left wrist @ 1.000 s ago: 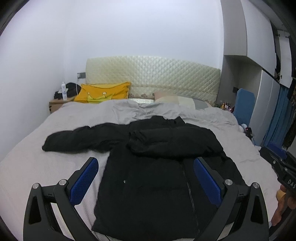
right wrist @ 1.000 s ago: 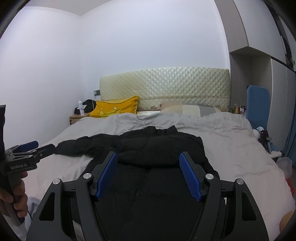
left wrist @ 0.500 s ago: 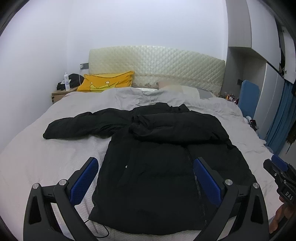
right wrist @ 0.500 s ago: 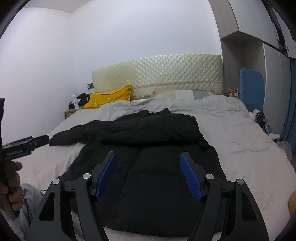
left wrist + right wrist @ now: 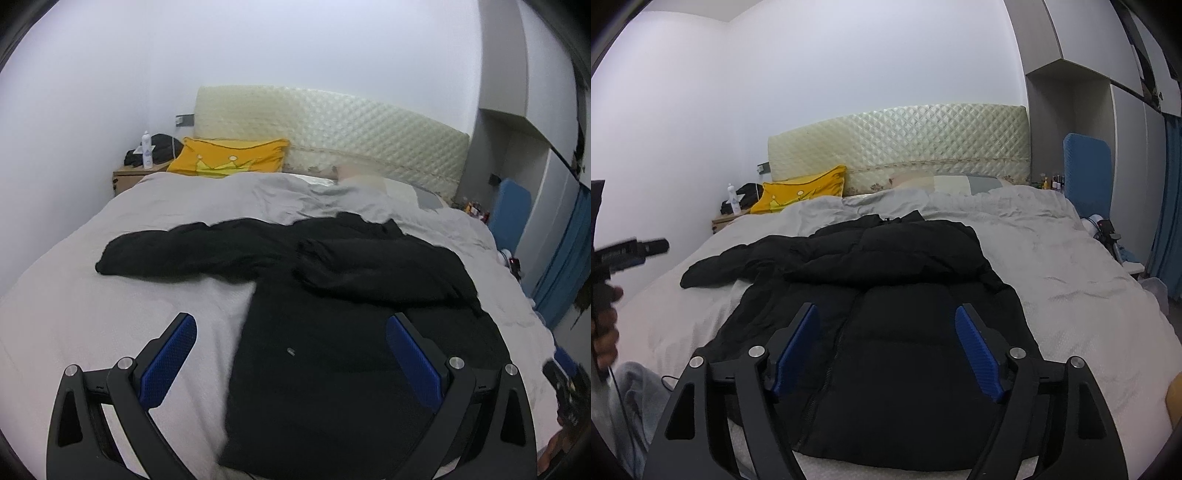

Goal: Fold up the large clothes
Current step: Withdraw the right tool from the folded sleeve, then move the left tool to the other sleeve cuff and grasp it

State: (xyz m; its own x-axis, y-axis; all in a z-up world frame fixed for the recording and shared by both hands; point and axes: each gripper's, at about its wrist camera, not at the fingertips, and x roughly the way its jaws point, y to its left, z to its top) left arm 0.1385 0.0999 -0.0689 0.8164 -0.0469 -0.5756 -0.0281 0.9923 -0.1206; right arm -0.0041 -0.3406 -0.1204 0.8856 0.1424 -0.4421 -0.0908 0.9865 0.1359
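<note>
A large black puffer jacket [image 5: 332, 354] lies front up on the grey bed [image 5: 110, 314]; it also shows in the right wrist view [image 5: 897, 295]. Its right sleeve is folded across the chest [image 5: 376, 273]. Its left sleeve [image 5: 177, 254] stretches out flat to the left. My left gripper [image 5: 291, 339] is open and empty, above the jacket's lower left side. My right gripper [image 5: 886, 325] is open and empty, above the jacket's lower middle. The left gripper also shows at the left edge of the right wrist view [image 5: 631, 251].
A yellow pillow [image 5: 229, 160] and a quilted headboard [image 5: 332, 133] are at the far end. A bedside table [image 5: 133, 177] with a bottle stands at far left. A blue chair [image 5: 1086, 173] and wardrobes stand to the right. A thin cable [image 5: 668, 380] lies near the hem.
Both grippers have shifted over the foot of the bed, the left one swinging leftward. The jacket has not moved. Both stay open.
</note>
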